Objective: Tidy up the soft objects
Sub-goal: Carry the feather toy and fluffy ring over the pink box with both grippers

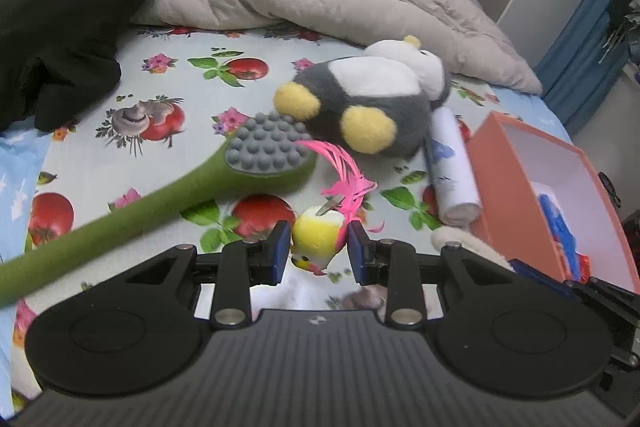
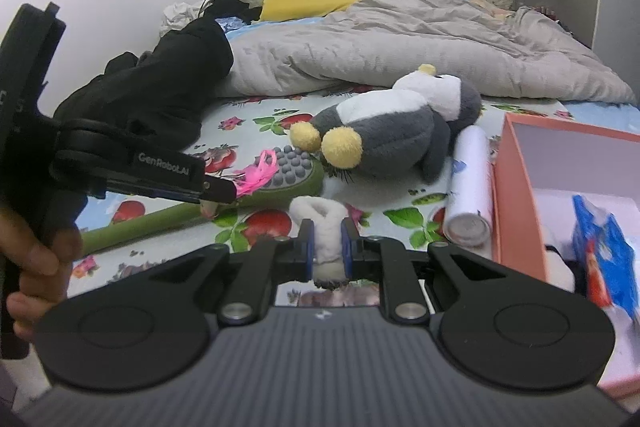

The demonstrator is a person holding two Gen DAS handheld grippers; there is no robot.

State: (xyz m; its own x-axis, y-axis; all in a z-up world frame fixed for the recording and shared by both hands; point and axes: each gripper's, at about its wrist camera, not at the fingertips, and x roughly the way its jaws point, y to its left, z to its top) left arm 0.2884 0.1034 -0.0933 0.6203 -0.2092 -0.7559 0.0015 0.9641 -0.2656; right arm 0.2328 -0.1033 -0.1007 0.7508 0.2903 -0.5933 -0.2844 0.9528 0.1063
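While a rumpled grey quilt (image 2: 400, 47) covers the far half, the bed (image 1: 132, 83) shows a fruit-and-flower sheet beneath a white wall. A grey-and-white plush penguin (image 1: 372, 95) (yellow feet) lies near the orange box (image 1: 504, 187), a white roll (image 1: 452, 163) between them. Well left of the box, the left gripper (image 1: 318, 247) pinches a small yellow bird toy (image 1: 318, 233) with pink feathers; nearer the box, the right gripper (image 2: 328, 247) pinches a white fleecy piece (image 2: 326, 227).
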